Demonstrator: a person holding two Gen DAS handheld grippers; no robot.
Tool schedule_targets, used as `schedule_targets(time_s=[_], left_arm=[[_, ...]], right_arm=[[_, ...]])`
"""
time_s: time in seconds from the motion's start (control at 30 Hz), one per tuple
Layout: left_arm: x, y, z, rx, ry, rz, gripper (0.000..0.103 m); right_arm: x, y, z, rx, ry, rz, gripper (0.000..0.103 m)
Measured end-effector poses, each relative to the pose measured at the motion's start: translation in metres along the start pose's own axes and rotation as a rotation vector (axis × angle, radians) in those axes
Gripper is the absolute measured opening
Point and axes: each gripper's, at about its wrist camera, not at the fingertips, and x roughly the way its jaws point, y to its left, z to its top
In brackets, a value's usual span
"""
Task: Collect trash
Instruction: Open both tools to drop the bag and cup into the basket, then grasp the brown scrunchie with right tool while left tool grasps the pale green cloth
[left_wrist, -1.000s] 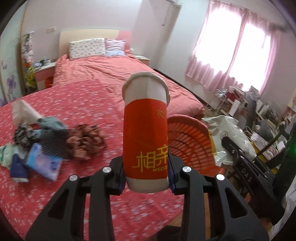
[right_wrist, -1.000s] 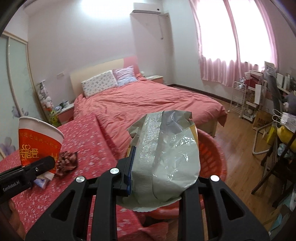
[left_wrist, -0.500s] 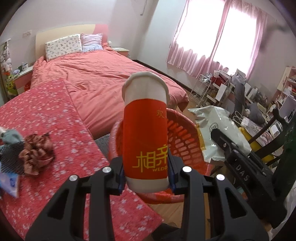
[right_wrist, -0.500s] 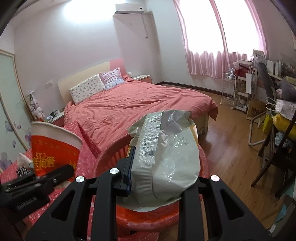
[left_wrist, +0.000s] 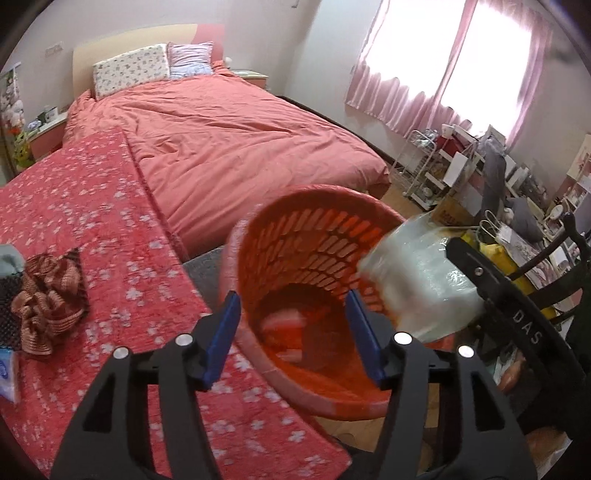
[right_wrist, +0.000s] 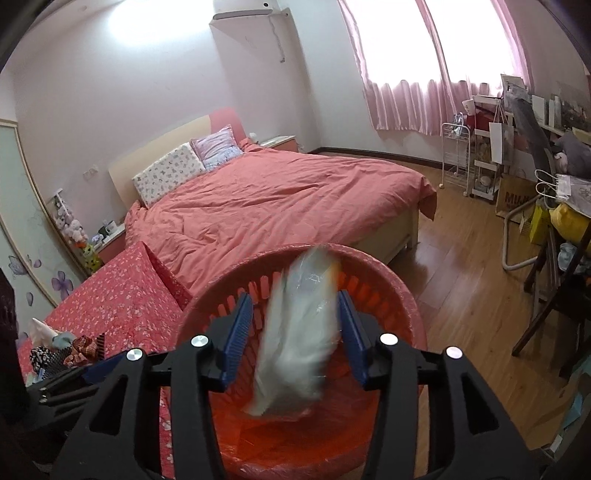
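Right wrist: right gripper (right_wrist: 295, 334) opening, dropping bag (right_wrist: 299, 339) into basket (right_wrist: 413, 317) | left gripper (left_wrist: 293, 336) opening, empty | bag seeming light, crinkly, slippery; pinching its edge

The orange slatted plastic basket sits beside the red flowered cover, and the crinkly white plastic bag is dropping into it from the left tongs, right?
Not quite: the crinkly white plastic bag drops from the right tongs, whose jaws are opening around it, as the right wrist view shows. The orange slatted plastic basket does sit beside the red flowered cover.
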Motion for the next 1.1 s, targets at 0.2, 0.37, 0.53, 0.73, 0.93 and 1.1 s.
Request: schedule_targets(time_s=[0.2,0.37,0.53,0.73,0.93,1.1], left_arm=[[-0.023,0.018,-0.005,-0.009,-0.044,0.073,0.073],[-0.050,0.038,-0.014,0.002,-0.082,0.145,0.075],[-0.078,0.063,-0.027,-0.035,-0.109,0.200,0.075],[-0.119,0.109,-0.043,-0.112,-0.149,0.278,0.075],[-0.160,0.174,-0.065,-0.222,-0.183,0.380,0.075],[-0.187,0.226,-0.083,-0.305,-0.196,0.471,0.074]], right_arm=[[-0.009,0.006,0.002,-0.035,-0.012,-0.029,0.053],[-0.015,0.019,0.002,-0.077,-0.016,-0.017,0.053],[-0.021,0.036,0.000,-0.102,-0.011,0.011,0.053],[-0.027,0.059,-0.007,-0.148,0.001,0.048,0.053],[-0.026,0.094,-0.021,-0.209,0.030,0.102,0.053],[-0.024,0.125,-0.032,-0.251,0.062,0.151,0.053]])
